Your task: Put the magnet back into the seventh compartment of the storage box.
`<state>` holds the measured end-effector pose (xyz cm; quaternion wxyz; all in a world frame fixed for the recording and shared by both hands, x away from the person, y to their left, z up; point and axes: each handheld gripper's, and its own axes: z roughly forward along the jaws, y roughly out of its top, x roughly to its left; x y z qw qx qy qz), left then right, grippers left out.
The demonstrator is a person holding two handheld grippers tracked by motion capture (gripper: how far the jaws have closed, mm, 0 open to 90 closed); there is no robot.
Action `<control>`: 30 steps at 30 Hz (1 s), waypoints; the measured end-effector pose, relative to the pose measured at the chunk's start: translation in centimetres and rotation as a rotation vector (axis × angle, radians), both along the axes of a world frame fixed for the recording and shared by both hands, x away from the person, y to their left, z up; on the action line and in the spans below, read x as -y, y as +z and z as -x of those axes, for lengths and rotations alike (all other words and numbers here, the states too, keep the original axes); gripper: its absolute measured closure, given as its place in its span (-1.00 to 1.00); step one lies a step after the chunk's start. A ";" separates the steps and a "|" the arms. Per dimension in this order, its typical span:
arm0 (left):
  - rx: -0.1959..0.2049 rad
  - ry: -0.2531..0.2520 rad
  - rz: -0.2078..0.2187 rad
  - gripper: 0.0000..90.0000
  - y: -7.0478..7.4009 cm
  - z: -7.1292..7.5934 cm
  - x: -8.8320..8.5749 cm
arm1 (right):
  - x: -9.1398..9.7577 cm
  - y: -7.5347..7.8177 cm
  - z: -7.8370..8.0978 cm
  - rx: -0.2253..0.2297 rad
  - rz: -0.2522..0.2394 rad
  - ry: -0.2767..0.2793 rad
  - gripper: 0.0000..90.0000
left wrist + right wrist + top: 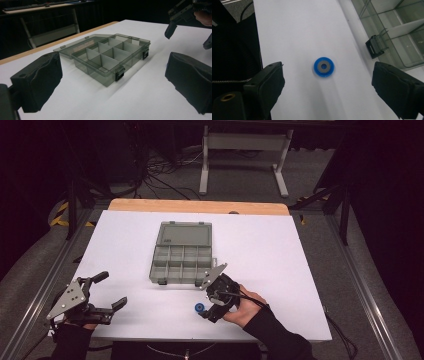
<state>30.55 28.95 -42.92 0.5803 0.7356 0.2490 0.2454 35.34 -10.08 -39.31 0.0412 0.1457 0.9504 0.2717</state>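
Two claws over the white surface (pixel 280 270), both spread wide and carrying nothing. The right claw (pixel 205 312) points down at a small blue ring (pixel 199 308) lying flat near the surface's near edge; from its own view the ring (pixel 324 67) sits between the parted jaws, untouched. Just beyond stands the grey compartment box (pixel 181 260), lid thrown back, latches facing the person. The left claw (pixel 118 295) hovers at the near left corner, aimed at the box (pixel 110 58).

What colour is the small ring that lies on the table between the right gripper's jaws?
The ring is blue with a grey centre; the right gripper view shows it best.
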 end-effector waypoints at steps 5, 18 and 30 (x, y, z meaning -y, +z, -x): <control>0.005 -0.001 -0.007 -0.96 0.0 0.0 0.0 | -0.5 -0.7 0.0 -0.014 0.008 0.006 -0.75; 0.002 0.001 0.000 -0.96 0.0 0.0 0.1 | -1.5 -2.6 -0.3 -0.062 0.036 0.016 -0.72; 0.003 0.001 -0.003 -0.96 0.0 0.0 0.1 | -2.0 -3.7 -0.7 -0.073 0.052 0.007 -0.70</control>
